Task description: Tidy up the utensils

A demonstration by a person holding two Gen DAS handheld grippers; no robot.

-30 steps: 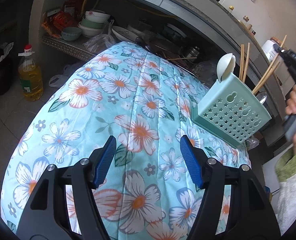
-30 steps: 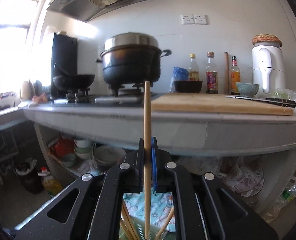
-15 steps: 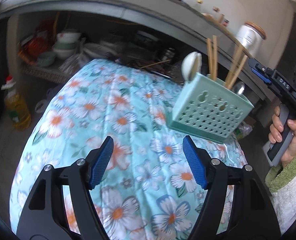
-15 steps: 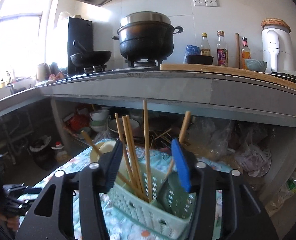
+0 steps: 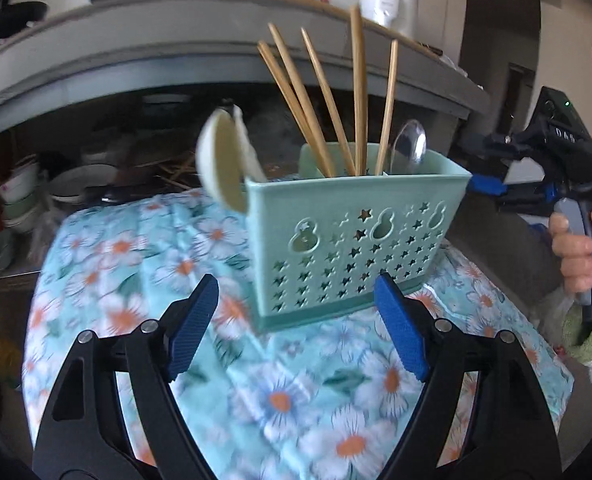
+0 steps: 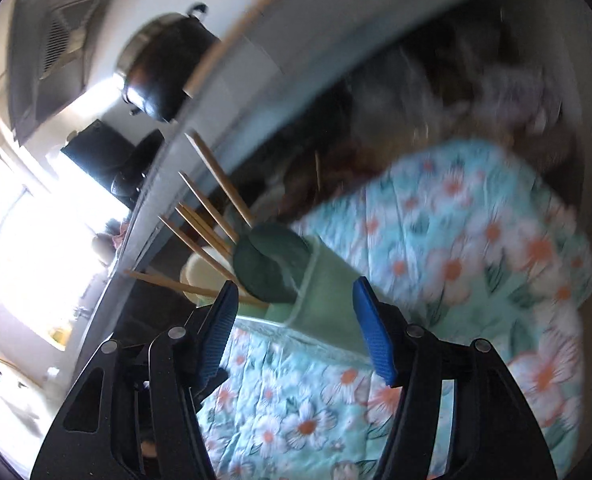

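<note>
Left wrist: chopsticks [image 5: 319, 108] stand sorted in the caddy [image 5: 355, 240]; left gripper [image 5: 296, 328] and right gripper [image 6: 296, 328] opening, apparently empty.

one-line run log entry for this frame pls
left gripper: opening, empty | right gripper: opening, empty | chopsticks: in green caddy | caddy: on floral cloth
</note>
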